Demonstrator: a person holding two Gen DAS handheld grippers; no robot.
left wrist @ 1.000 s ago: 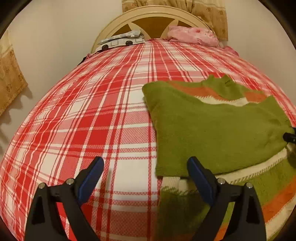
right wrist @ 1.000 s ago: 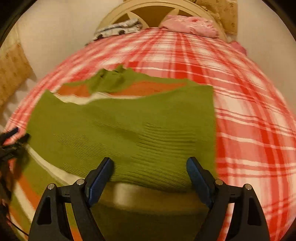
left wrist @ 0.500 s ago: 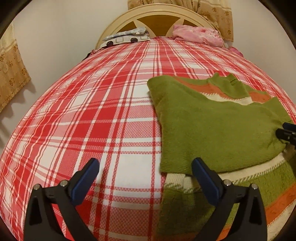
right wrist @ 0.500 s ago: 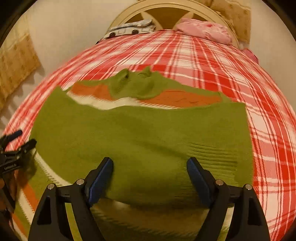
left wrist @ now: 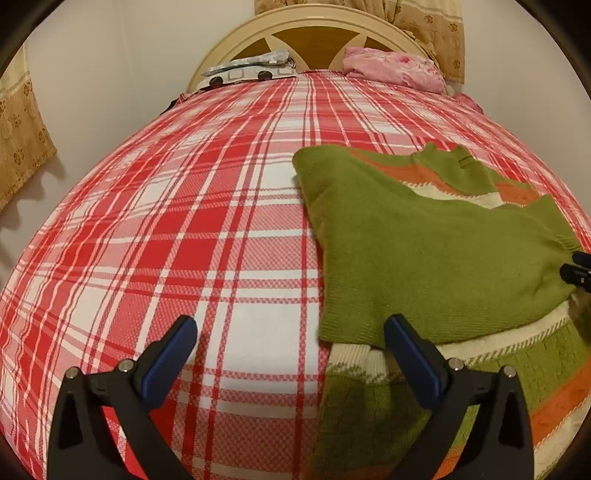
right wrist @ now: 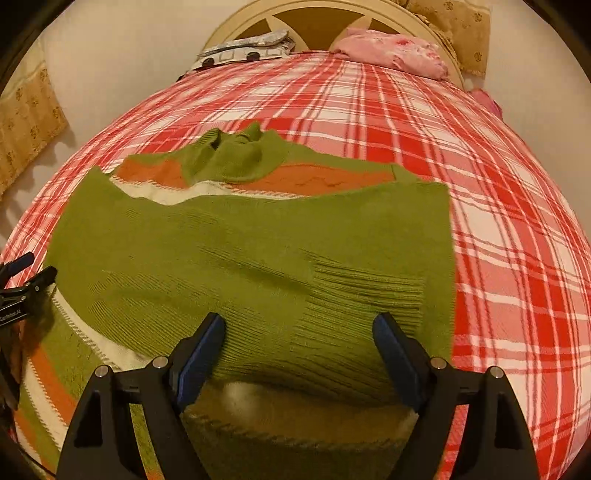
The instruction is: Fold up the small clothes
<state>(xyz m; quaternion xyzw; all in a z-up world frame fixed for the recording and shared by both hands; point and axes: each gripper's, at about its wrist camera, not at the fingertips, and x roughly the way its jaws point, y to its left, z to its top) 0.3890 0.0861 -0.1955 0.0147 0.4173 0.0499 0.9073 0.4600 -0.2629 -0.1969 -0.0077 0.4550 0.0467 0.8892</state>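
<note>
A green knit sweater [right wrist: 258,258] with orange and cream stripes lies flat on the red plaid bed [left wrist: 184,229], its green sleeves folded across the body. My right gripper [right wrist: 297,343] hovers open over the sweater's near middle, the folded sleeve and ribbed cuff [right wrist: 362,295] lying under and between its fingers, with neither pad pressing on them. My left gripper [left wrist: 291,350] is open wide at the sweater's [left wrist: 424,258] left edge, its right finger over the fabric and its left finger over bare bedspread. The left gripper's tips [right wrist: 26,273] show at the left edge of the right wrist view.
At the head of the bed lie a crumpled pink cloth [left wrist: 391,68] and a grey-and-white patterned garment [left wrist: 251,68] against the cream headboard [left wrist: 317,26]. Beige curtains [left wrist: 22,136] hang on the left wall. Bare plaid bedspread stretches left of the sweater.
The left gripper's jaws have spread a little wider. The right gripper swung slightly sideways over the sweater and back. The sweater lies as before.
</note>
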